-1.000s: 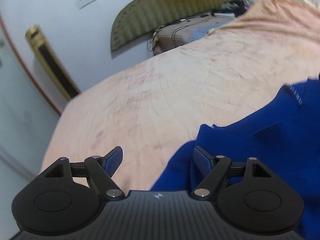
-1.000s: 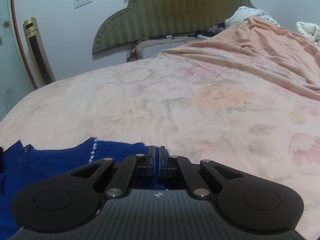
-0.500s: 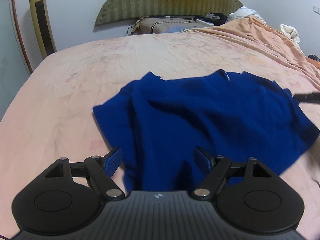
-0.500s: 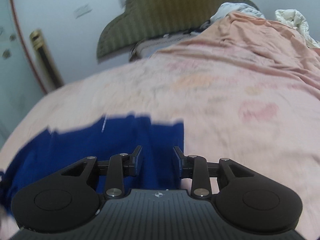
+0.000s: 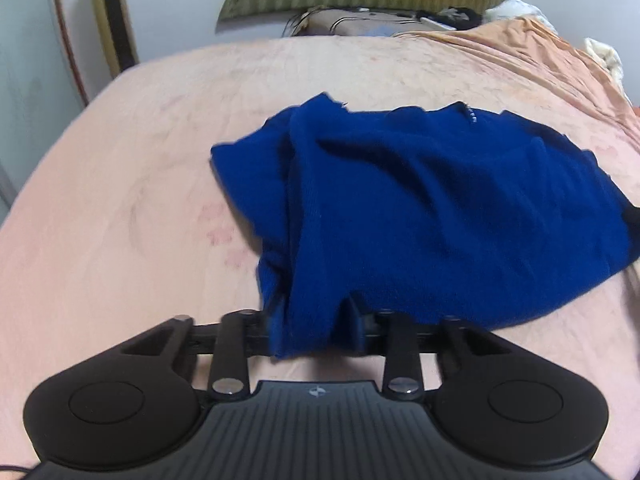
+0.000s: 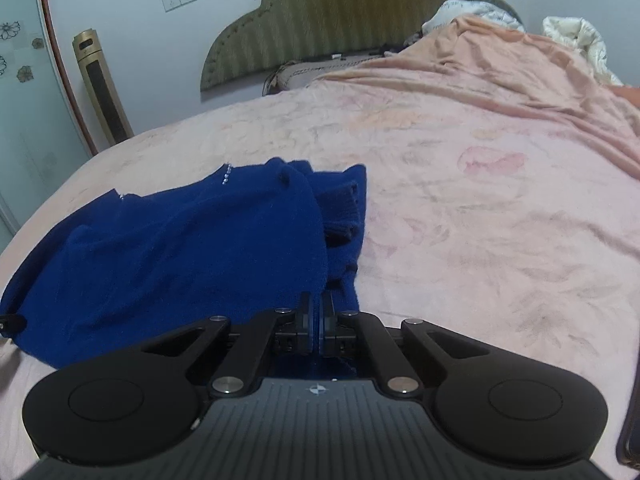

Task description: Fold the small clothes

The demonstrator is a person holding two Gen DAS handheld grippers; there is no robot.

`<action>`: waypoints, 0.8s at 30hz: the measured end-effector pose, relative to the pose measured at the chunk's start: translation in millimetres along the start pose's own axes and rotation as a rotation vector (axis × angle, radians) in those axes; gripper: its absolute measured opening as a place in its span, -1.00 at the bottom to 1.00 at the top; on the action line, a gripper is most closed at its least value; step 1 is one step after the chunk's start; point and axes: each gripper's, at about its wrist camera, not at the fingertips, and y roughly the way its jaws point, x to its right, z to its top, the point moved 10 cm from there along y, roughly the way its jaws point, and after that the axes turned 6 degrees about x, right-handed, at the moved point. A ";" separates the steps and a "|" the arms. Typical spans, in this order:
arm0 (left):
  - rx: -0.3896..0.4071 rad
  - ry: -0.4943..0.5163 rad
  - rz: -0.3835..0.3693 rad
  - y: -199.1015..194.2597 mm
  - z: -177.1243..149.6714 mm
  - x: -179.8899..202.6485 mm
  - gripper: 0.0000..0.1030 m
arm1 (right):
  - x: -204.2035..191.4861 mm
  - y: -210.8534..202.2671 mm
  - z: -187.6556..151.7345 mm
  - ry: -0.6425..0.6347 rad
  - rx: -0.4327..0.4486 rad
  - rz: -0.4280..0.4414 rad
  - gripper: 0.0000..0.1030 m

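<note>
A small blue knit sweater [image 5: 440, 200] lies crumpled on the pink bed [image 5: 120, 200]. In the left wrist view my left gripper [image 5: 312, 332] is at the sweater's near left corner, its jaws closed in on a fold of the blue cloth that drapes over and hides the fingertips. In the right wrist view the sweater [image 6: 180, 248] lies ahead and to the left. My right gripper [image 6: 316, 312] is shut on the sweater's near right edge, its two pads pressed together with blue cloth under them.
A green padded headboard [image 6: 340, 8] and a pillow stand at the far end. A bunched peach blanket [image 6: 520, 64] covers the bed's right side. A gold tower fan [image 6: 104, 88] stands by the left wall. A dark flat object [image 6: 630, 432] lies at the near right edge.
Both grippers were open half a second ago and have closed on the sweater's near edge. The left gripper has moved in until cloth covers its fingers.
</note>
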 end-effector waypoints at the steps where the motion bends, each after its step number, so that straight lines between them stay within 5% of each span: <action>1: 0.002 -0.015 -0.012 -2.4 -0.4 0.0 -0.66 | -1.1 -3.5 2.6 -0.019 0.015 -0.010 -0.92; 10: 0.026 0.006 -0.134 -46.1 -8.3 -4.8 -0.86 | 2.4 -37.4 6.7 -0.122 0.033 -0.071 -0.93; 13: -0.012 0.059 -0.110 -42.3 -27.5 -9.8 -0.87 | 10.1 -41.0 -6.7 -0.121 -0.022 -0.074 -0.94; 17: -0.051 0.002 -0.132 -28.3 -43.0 -18.5 -0.87 | 16.9 -28.5 -25.7 -0.073 -0.120 -0.041 -0.92; 21: -0.026 0.009 -0.116 -45.4 -31.8 -25.7 -0.81 | 18.4 -32.9 -17.0 -0.095 -0.121 -0.038 -0.39; 24: 0.015 0.077 -0.061 -55.7 -13.6 -32.1 -0.81 | 19.0 -39.0 10.7 -0.075 -0.029 -0.044 -0.37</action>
